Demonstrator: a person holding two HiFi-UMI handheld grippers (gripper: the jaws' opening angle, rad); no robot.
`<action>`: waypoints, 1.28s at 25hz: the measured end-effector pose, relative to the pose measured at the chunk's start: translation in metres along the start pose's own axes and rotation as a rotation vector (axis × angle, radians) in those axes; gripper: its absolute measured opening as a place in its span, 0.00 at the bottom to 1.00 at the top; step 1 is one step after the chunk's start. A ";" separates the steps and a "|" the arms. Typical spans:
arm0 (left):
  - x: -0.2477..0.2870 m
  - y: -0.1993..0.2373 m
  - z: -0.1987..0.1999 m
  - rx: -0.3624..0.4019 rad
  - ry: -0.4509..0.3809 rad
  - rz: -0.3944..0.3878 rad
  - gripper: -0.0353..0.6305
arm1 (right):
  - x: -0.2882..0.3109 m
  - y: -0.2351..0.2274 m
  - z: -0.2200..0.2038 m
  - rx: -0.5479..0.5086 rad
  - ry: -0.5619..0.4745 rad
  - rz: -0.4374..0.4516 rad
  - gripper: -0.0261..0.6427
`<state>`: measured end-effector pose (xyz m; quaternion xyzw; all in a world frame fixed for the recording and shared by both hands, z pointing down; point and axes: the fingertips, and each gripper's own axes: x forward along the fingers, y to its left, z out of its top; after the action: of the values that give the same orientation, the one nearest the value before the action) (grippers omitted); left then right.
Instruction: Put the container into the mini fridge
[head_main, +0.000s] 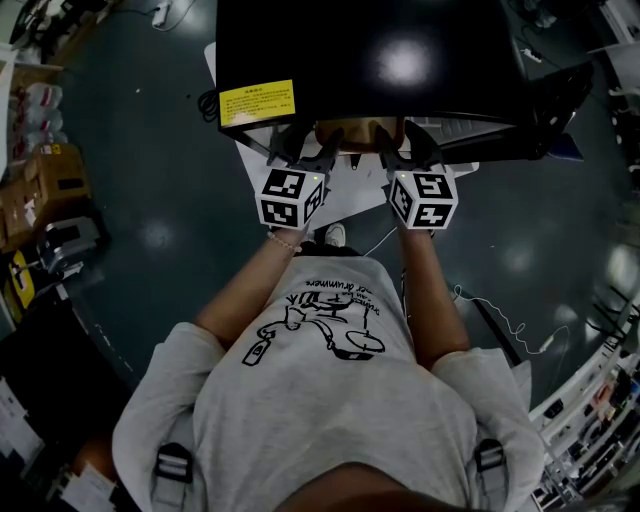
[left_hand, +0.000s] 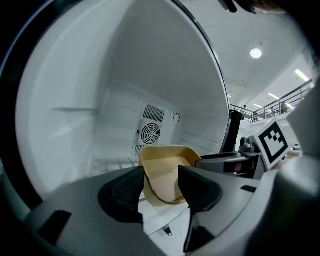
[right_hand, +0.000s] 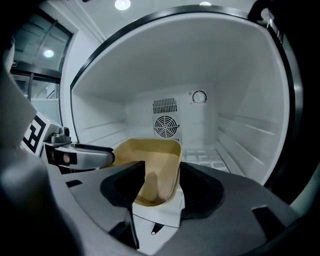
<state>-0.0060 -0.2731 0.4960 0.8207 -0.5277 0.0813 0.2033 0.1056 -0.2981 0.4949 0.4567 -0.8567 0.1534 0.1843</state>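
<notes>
In the head view, a tan, open-topped plastic container (head_main: 355, 133) is seen at the upper centre of the frame, just under the front edge of a black mini fridge (head_main: 400, 60) with a white interior. A yellow label (head_main: 256, 103) is stuck on the fridge's top at the left. The container is flanked by the left gripper (head_main: 308, 145) and the right gripper (head_main: 403, 148).

In the left gripper view, the container (left_hand: 167, 165) is shown resting on the white floor at the fridge's mouth, below a round fan grille (left_hand: 150, 133) on the back wall. The container's left wall is straddled by the jaws of the left gripper (left_hand: 161, 180), which are spread wide and released, with a gap seen at the inner pad.

In the right gripper view, the container's (right_hand: 150, 155) right wall stands between the jaws of the right gripper (right_hand: 162, 172). These too are parted and not clamped on it.
</notes>
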 end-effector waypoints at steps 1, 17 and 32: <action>0.001 0.000 0.001 0.001 -0.001 0.000 0.38 | 0.001 -0.001 0.001 0.000 -0.001 -0.001 0.36; 0.020 0.014 0.008 0.005 -0.004 0.024 0.38 | 0.025 -0.011 0.005 0.003 0.003 0.006 0.36; 0.035 0.025 0.008 -0.007 0.011 0.044 0.38 | 0.047 -0.019 0.005 -0.001 0.013 0.010 0.36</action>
<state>-0.0146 -0.3147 0.5073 0.8078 -0.5447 0.0884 0.2074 0.0964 -0.3441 0.5133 0.4514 -0.8578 0.1567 0.1893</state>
